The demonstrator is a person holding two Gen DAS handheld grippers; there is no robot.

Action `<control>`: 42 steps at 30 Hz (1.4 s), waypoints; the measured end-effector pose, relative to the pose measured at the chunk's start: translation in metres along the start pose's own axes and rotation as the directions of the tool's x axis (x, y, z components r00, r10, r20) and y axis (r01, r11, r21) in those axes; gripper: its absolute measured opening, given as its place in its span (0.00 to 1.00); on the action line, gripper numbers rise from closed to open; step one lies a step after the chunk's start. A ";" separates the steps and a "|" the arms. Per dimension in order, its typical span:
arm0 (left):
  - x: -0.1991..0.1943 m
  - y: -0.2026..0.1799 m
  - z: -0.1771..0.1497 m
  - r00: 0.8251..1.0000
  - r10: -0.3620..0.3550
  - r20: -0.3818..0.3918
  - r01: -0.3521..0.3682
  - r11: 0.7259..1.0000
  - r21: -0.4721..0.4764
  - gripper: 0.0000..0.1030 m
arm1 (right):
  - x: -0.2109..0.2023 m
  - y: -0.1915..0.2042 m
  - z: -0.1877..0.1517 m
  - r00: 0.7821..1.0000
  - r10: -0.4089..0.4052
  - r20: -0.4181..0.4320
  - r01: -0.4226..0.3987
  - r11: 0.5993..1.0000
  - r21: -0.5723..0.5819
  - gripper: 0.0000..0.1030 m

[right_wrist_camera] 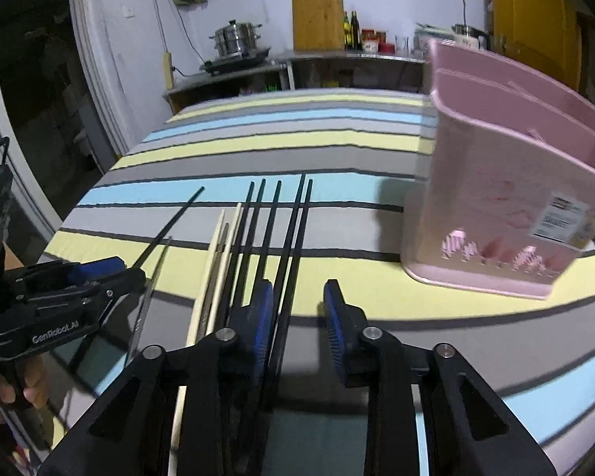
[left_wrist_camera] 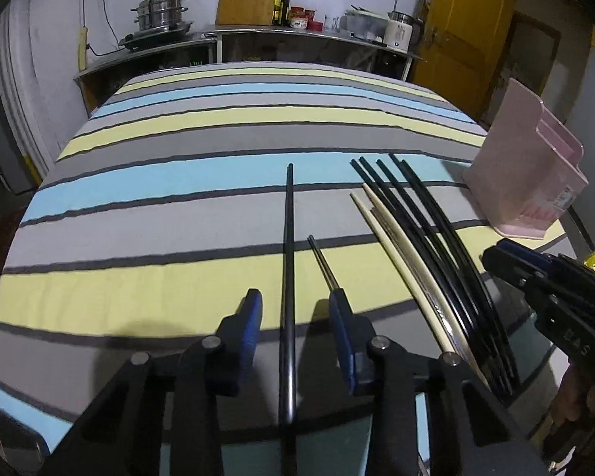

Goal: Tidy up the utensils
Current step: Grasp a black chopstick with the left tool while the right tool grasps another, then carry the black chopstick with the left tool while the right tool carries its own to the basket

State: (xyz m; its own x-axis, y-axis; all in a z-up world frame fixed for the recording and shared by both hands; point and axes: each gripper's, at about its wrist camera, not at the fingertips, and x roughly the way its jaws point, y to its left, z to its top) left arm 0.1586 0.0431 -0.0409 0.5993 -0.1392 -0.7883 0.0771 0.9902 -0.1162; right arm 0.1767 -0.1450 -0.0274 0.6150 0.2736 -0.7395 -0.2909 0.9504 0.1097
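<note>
The left hand-held gripper [right_wrist_camera: 133, 273] reads "GenRobot.AI". Its jaws are half open around one black chopstick [left_wrist_camera: 288, 277], not squeezing. The right hand-held gripper [right_wrist_camera: 299, 309] is open over black chopsticks [right_wrist_camera: 293, 238]. The pink holder [right_wrist_camera: 496, 214] stands at 2 o'clock.

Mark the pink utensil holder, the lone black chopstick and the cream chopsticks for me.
pink utensil holder [right_wrist_camera: 496, 214], right wrist view, front wall.
lone black chopstick [left_wrist_camera: 288, 261], left wrist view, mid-shaft.
cream chopsticks [left_wrist_camera: 392, 246], left wrist view, mid-shaft.

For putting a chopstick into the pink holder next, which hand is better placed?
Probably the right. The right gripper has a black chopstick between its open jaws, with the pink holder close beside it. The left gripper straddles a lone chopstick farther away.
</note>
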 end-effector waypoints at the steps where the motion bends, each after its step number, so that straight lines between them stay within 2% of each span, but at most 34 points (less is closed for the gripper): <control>1: 0.001 0.000 0.001 1.000 0.004 0.000 -0.004 1.000 0.007 0.35 | 0.003 0.000 0.001 1.000 -0.001 -0.008 0.001 1.000 0.002 0.23; 10: 0.007 -0.001 0.010 0.999 0.045 0.002 -0.045 0.999 0.020 0.31 | 0.032 -0.005 0.015 0.998 -0.004 -0.067 0.005 1.000 0.013 0.20; 18: 0.016 -0.004 0.026 0.997 0.069 -0.041 -0.067 0.997 0.047 0.31 | 0.044 0.000 0.029 0.993 -0.044 -0.107 0.043 0.999 -0.010 0.19; 23: 0.023 -0.005 0.035 0.997 0.075 -0.037 -0.072 0.995 0.074 0.30 | 0.054 0.004 0.040 0.990 -0.071 -0.123 0.069 0.997 -0.023 0.19; 24: 0.024 -0.005 0.036 0.997 0.073 -0.036 -0.070 0.995 0.077 0.29 | 0.054 0.005 0.039 0.990 -0.074 -0.122 0.071 0.997 -0.027 0.19; 25: 0.026 -0.004 0.038 0.997 0.071 -0.035 -0.068 0.995 0.075 0.24 | 0.055 0.006 0.040 0.990 -0.077 -0.122 0.074 0.997 -0.034 0.14; 26: 0.026 -0.003 0.040 0.997 0.075 -0.035 -0.072 0.995 0.074 0.12 | 0.056 0.007 0.041 0.989 -0.078 -0.123 0.074 0.997 -0.036 0.07; 27: 0.027 -0.002 0.041 0.996 0.079 -0.037 -0.076 0.995 0.069 0.07 | 0.056 0.006 0.042 0.990 -0.066 -0.126 0.063 0.998 -0.029 0.07; 28: 0.027 0.000 0.043 0.996 0.074 -0.041 -0.071 0.996 0.059 0.06 | 0.056 0.005 0.043 0.990 -0.052 -0.127 0.050 0.999 -0.019 0.07; 34: 0.015 0.012 0.045 0.999 0.041 -0.019 -0.041 0.999 -0.008 0.06 | 0.033 0.004 0.042 0.997 0.000 -0.075 0.000 1.000 -0.007 0.06; 42: -0.039 0.013 0.052 0.997 0.002 0.078 -0.001 1.000 -0.023 0.06 | -0.014 0.003 0.050 0.999 0.045 0.016 -0.045 0.999 -0.003 0.06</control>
State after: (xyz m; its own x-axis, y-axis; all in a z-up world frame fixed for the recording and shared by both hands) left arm 0.1778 0.0614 0.0201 0.6597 -0.1358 -0.7392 0.0587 0.9898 -0.1295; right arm 0.2034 -0.1383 0.0167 0.6132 0.3186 -0.7228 -0.3204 0.9367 0.1411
